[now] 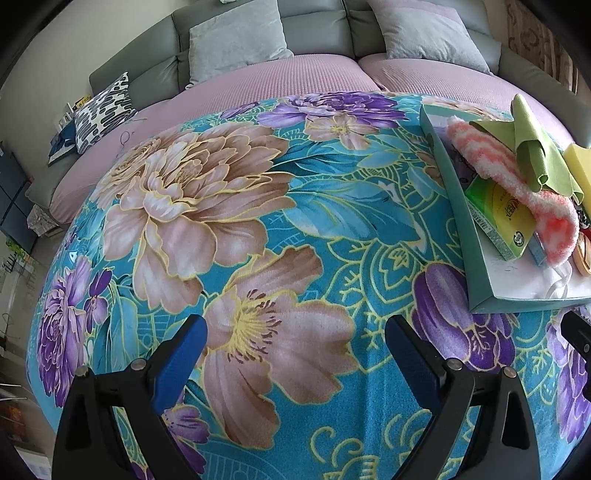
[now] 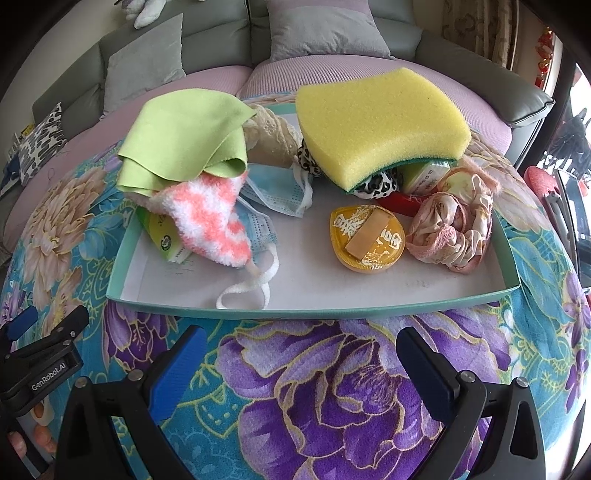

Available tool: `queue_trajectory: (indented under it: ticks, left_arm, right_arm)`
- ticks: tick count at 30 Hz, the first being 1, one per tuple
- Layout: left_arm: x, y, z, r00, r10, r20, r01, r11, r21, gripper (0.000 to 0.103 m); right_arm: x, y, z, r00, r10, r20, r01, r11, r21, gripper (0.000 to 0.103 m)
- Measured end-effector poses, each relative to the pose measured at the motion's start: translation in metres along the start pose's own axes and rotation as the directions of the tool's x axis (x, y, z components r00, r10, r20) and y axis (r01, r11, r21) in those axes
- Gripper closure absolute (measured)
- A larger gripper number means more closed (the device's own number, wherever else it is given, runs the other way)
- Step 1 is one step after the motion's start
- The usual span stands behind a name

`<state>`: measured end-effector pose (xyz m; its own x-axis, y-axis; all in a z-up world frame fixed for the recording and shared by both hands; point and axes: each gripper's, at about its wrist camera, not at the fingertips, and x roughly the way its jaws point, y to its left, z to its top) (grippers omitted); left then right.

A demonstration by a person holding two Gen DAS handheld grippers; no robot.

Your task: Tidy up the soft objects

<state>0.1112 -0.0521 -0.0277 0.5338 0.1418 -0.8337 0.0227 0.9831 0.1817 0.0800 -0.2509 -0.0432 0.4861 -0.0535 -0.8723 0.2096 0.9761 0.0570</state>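
A shallow teal tray (image 2: 314,310) lies on a floral blanket and holds soft things: a yellow sponge (image 2: 380,122), a green cloth (image 2: 184,136), a pink-and-white fuzzy sock (image 2: 210,218), blue face masks (image 2: 280,192), a pink scrunchie (image 2: 454,225), a leopard scrunchie (image 2: 376,184) and a yellow puff case (image 2: 365,236). My right gripper (image 2: 299,365) is open and empty just in front of the tray. My left gripper (image 1: 295,350) is open and empty over the blanket, left of the tray (image 1: 480,266). The sock (image 1: 517,184) and green cloth (image 1: 535,147) also show there.
The floral blanket (image 1: 258,221) covers a table before a grey sofa (image 1: 314,33) with lilac seat covers and grey cushions (image 1: 236,37). A patterned pillow (image 1: 103,110) lies at far left. A green tissue pack (image 1: 498,214) sits in the tray. The left gripper's body (image 2: 40,354) shows at lower left.
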Motion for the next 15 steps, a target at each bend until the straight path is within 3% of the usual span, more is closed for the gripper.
queue_trajectory:
  ticks: [15]
  left_arm:
    - [0.0037, 0.0006, -0.0004, 1.0, -0.007, -0.02, 0.007, 1.0, -0.003, 0.006]
  right_arm:
    - [0.0015, 0.0027, -0.0063, 1.0, -0.005, -0.005, 0.005, 1.0, -0.003, 0.0]
